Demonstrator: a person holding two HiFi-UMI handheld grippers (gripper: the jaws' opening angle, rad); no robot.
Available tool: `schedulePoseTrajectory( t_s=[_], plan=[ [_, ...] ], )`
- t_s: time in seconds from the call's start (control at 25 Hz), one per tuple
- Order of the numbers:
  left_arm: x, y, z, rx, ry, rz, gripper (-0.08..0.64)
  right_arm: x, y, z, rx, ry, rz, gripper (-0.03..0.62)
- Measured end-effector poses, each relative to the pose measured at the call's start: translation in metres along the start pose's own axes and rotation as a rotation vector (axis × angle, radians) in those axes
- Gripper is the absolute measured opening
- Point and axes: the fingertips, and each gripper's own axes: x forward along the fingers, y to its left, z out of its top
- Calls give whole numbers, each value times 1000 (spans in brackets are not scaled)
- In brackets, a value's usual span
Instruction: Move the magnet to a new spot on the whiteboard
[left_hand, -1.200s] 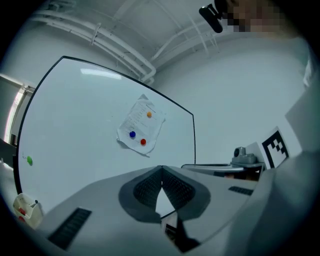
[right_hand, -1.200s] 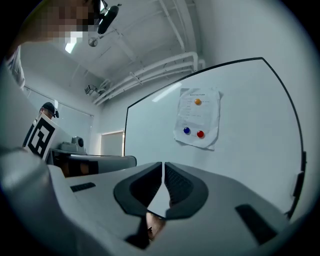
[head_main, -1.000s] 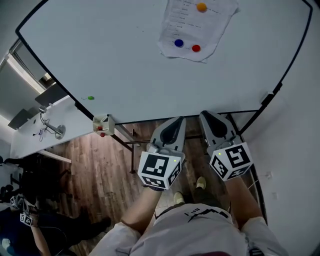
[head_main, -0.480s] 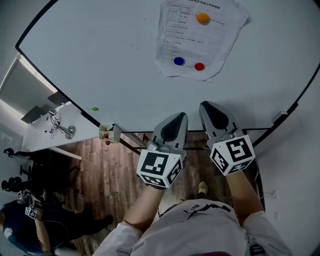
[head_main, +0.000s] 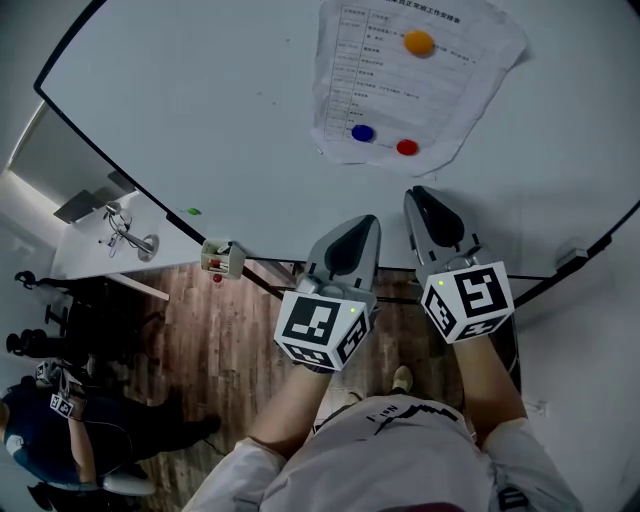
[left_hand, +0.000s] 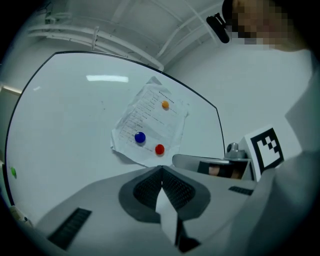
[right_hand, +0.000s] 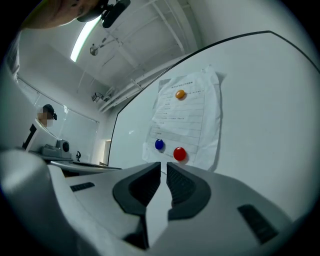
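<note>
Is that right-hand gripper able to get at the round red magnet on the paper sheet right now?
Probably yes: the right gripper points at the round red magnet with nothing between. Its empty jaws have just been opening.

The head view looks steeply down at the whiteboard (head_main: 200, 120); both gripper views face it, sharing the paper (head_main: 400, 90).

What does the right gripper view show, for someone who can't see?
The right gripper, its grey jaws just opening a crack with nothing between them, points at a white whiteboard. A printed paper sheet is pinned there by a round orange magnet, a blue magnet and a red magnet.
</note>
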Motion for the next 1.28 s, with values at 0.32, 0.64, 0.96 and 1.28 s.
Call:
schedulePoseTrajectory(
  t_s=[0.32,0.64,0.96,1.28],
  plan=[
    [-7,8,1,-4,-2,-25,11,23,-17,8,-154,18,-133,92],
    [-17,15,1,-12,-1,-45,11,42,-24,14,-286,54,-235,126],
    [-25,23,1,-20,-3,-50,11,54,-24,13,-362,89,-297,127],
    [-30,25,0,-26,5,-59,11,57,-28,6,-431,147,-368,127]
  ],
)
